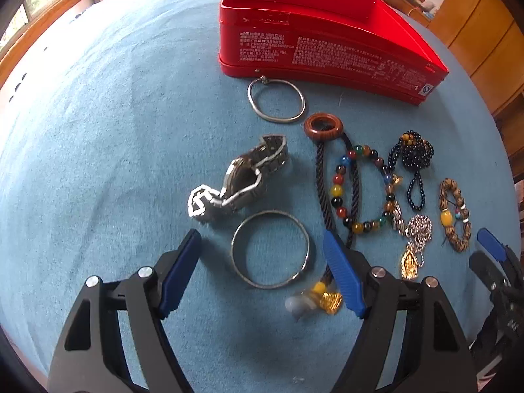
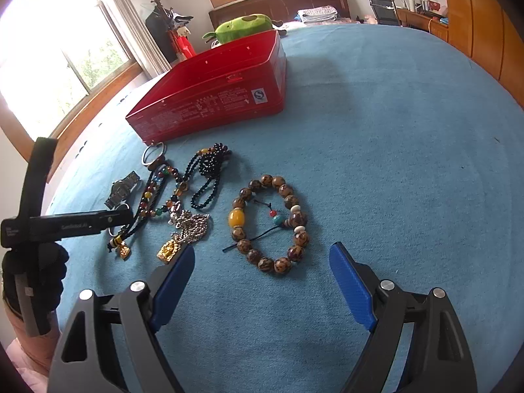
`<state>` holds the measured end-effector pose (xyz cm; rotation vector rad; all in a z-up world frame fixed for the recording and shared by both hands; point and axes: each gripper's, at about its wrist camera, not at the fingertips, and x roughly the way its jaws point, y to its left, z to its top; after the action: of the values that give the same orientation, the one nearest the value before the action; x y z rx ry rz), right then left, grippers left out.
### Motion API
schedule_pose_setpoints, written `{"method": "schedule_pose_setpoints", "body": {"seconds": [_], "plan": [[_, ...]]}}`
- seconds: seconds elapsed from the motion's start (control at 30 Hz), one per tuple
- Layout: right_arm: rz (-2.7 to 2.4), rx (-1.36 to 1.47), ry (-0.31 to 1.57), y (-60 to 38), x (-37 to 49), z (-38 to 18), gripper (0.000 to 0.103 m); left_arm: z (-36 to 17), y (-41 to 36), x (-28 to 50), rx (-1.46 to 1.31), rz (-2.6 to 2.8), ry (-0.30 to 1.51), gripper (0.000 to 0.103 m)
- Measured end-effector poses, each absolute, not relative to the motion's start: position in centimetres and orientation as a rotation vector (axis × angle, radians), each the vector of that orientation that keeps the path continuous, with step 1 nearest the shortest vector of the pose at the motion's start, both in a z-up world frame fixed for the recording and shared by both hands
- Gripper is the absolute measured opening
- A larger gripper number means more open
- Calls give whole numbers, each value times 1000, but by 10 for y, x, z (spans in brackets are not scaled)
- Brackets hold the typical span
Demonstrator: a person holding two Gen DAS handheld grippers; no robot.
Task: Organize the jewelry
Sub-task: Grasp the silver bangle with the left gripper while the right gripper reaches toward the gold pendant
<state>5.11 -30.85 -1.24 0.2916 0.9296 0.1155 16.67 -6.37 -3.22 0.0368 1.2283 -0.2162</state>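
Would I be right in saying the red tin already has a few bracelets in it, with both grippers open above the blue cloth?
Not quite: the red tin looks empty in the left wrist view; the bracelets lie on the blue cloth. The left gripper and right gripper are open.

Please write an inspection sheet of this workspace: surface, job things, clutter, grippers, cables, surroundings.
Surface: blue cloth, bare on the right.
Job things: open red tin; loose in front of it two bangles, watch, bead bracelets, necklaces.
Clutter: nothing seen.
Grippers: left gripper open over a bangle; right gripper open before the brown bracelet.
Cables: nothing seen.
Surroundings: windows, green plush, wooden cabinets.
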Motion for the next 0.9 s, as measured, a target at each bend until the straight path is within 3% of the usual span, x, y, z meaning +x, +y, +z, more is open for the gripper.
{"method": "schedule_pose_setpoints", "body": {"seconds": [0.23,0.4,0.6,0.8,0.9], "plan": [[133,297,931,-305,57,-13,85,-39,-82,162,141,-158,1206,70],[149,286,932,-298,60,-11,85,-35,-97,157,139,-178,1215,48],[173,254,938,-288,58,-6,84,-26,-105,139,129,-191,1201,48],[330,341,1021,-271,65,-10,53,-16,-95,115,79,-213,1182,48],[346,336,1047,-259,70,-12,45,-7,-84,105,54,-211,1154,48]]}}
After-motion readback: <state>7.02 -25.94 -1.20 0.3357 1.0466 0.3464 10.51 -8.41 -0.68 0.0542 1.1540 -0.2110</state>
